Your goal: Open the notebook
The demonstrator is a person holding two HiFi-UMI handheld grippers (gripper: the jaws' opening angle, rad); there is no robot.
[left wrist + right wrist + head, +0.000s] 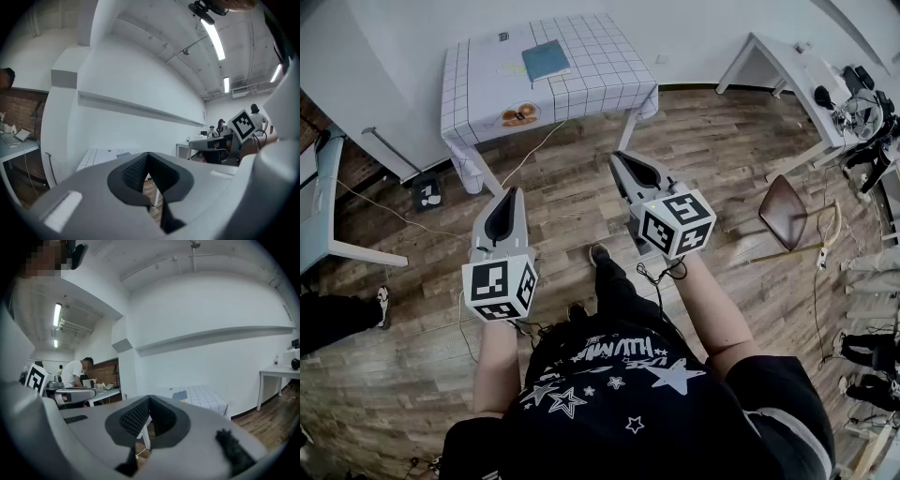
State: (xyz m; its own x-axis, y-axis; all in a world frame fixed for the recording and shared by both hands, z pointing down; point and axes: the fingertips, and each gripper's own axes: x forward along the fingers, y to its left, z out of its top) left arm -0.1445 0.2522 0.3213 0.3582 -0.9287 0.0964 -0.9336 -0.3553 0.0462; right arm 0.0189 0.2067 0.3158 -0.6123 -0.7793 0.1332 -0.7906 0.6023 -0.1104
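We are standing on the brown wooden plank floor, well apart from the work, and the opening is not yet begun. At our left we are holding the grey left gripper roughly level, its two jaws pressed together on nothing. Ahead of it, the small table under a white grid-lined cloth is carrying the task's thing. The flat teal-blue closed notebook is lying towards the far side of the top. A round orange-brown item, which we cannot identify, is sitting near the front edge, and a thin white cable is trailing from the table down across the floor. At our right we are holding the grey right gripper, likewise closed and empty. We are judging the risks from here. Stepping in, we may be catching a foot on that cable, and reaching over, a gripper may be knocking the orange-brown item off the edge. At the notebook, jaws nipping the cloth with the cover, or one gripper lifting with nothing pinning the book, would be dragging the whole notebook instead of turning its cover.
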